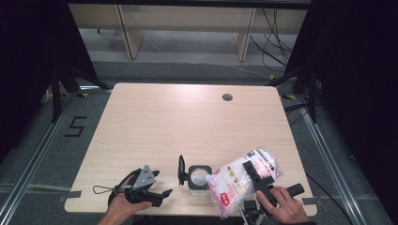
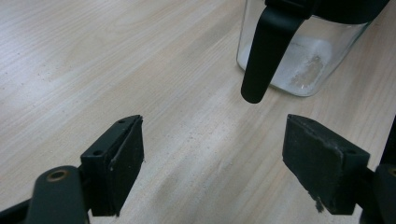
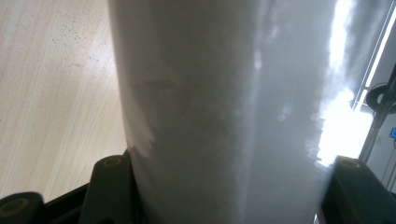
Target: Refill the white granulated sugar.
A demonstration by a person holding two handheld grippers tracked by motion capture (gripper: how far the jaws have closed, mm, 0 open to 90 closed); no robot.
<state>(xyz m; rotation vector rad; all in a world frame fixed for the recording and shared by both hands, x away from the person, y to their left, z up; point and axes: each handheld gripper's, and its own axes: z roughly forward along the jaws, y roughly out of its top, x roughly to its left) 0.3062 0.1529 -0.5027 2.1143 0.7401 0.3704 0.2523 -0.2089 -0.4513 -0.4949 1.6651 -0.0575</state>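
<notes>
A clear square glass jar (image 1: 197, 178) (image 2: 303, 60) stands near the table's front edge, a little white powder on its bottom. Its black lid (image 1: 181, 169) (image 2: 266, 51) is swung open to the left. A plastic bag of white powder (image 1: 244, 180) (image 3: 224, 107) with red print lies tilted, its lower corner at the jar's mouth. My right gripper (image 1: 256, 174) (image 3: 219, 186) is shut on the bag, jaws pressing both its sides. My left gripper (image 1: 164, 193) (image 2: 212, 158) hovers just left of the jar, open, with bare tabletop between its pads.
The light wooden table (image 1: 187, 122) has a round cable hole (image 1: 227, 97) at the back right. Both hands sit at the front edge. Dark curtains and stand legs flank the table, with cables on the floor at the right.
</notes>
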